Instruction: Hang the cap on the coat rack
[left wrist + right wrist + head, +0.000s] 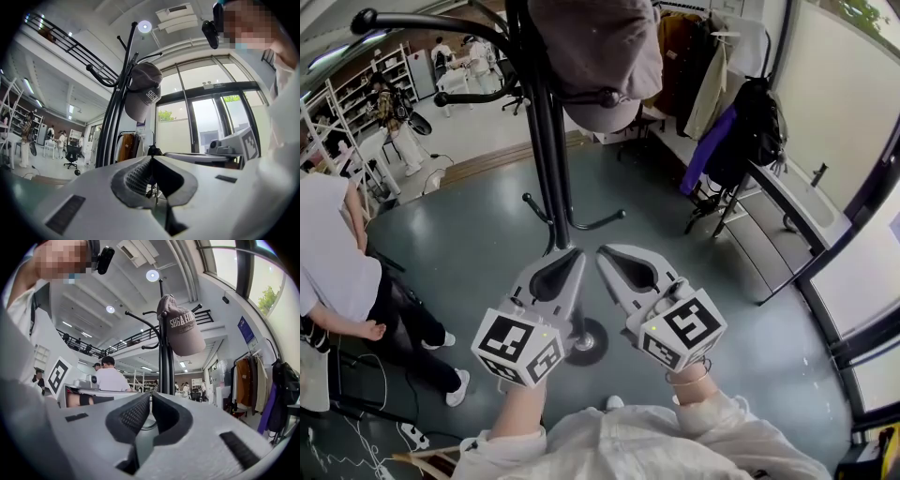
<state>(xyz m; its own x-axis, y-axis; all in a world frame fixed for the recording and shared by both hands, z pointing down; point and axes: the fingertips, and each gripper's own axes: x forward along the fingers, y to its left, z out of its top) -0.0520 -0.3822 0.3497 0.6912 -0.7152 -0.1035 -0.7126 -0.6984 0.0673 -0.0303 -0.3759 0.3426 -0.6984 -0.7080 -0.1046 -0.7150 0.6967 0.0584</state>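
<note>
Hanging cap point(143, 91), brim down, lengthwise vertical

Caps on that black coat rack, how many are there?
1: a taupe cap hangs near the top of the coat rack; no other shows on it.

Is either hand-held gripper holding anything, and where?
Nothing: the left hand-held gripper and right hand-held gripper are shut, empty; the cap hangs on the coat rack.

Cap point(598, 56): crown cut off by the head view's top edge.
Coat rack point(546, 141): top out of frame; base disc partly hidden behind left gripper point(572, 253).
Person point(333, 253), left edge: cropped.
Shelving figures, upper left: too small to tell.
</note>
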